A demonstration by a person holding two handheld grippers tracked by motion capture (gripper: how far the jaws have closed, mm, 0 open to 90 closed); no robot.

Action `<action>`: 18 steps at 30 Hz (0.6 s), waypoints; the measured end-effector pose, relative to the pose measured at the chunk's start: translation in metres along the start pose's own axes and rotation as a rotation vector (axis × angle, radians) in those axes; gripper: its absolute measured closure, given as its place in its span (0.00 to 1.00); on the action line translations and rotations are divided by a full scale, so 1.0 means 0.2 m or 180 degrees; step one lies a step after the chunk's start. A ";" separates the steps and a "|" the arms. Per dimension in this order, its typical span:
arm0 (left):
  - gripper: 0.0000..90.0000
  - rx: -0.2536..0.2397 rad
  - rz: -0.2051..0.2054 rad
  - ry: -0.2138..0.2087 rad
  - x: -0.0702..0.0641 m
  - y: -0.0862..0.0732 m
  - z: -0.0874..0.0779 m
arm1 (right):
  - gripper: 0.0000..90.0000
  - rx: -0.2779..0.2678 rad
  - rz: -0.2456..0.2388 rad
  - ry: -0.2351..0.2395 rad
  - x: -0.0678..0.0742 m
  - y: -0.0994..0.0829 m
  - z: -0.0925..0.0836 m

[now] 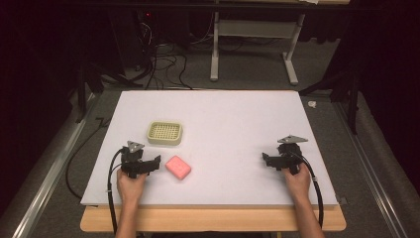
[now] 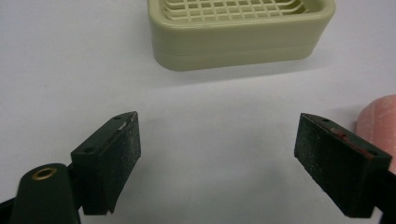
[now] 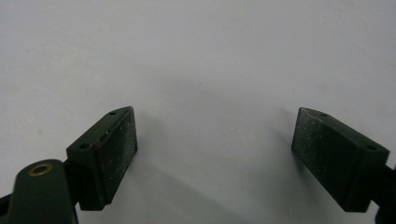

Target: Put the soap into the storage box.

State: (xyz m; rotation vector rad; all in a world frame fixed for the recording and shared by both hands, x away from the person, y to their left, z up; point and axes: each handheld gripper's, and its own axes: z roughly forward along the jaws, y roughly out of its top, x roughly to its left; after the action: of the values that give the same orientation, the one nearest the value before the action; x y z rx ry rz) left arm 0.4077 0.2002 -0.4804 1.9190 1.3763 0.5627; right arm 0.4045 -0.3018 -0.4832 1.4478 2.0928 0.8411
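A pink soap bar [image 1: 178, 167] lies on the white table top [image 1: 223, 119], near the front left. Behind it, a little to the left, stands a pale green soap dish [image 1: 165, 133] with a grid insert. My left gripper [image 1: 142, 161] rests just left of the soap, open and holding nothing. In the left gripper view the dish [image 2: 243, 32] is ahead of the gripper [image 2: 217, 140] and the soap's edge [image 2: 379, 122] shows beside the right jaw. My right gripper [image 1: 270, 159] sits at the front right, open [image 3: 215, 135] over bare table.
The white top lies on a wooden table whose front edge [image 1: 213, 219] shows below it. Beyond the far edge are a grey metal stand [image 1: 252, 44] and cables on the floor. Metal rails run along both sides.
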 end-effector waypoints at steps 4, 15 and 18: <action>0.17 -0.0047 0.0006 -0.0046 -0.01 0.00 -0.03 | 0.16 -0.0002 -0.0004 -0.0001 0.00 0.00 0.00; 0.17 -0.0160 0.0039 -0.0204 -0.04 0.01 -0.10 | 0.17 0.0000 -0.0001 0.0000 0.00 0.00 0.00; 0.17 -0.0218 0.0047 -0.0256 -0.06 0.00 -0.13 | 0.17 0.0001 -0.0001 -0.0001 0.00 0.00 0.00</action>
State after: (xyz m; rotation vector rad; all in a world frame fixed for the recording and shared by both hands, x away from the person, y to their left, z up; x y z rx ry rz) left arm 0.3856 0.1960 -0.4617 1.8780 1.2774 0.5271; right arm 0.4045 -0.3018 -0.4832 1.4477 2.0928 0.8407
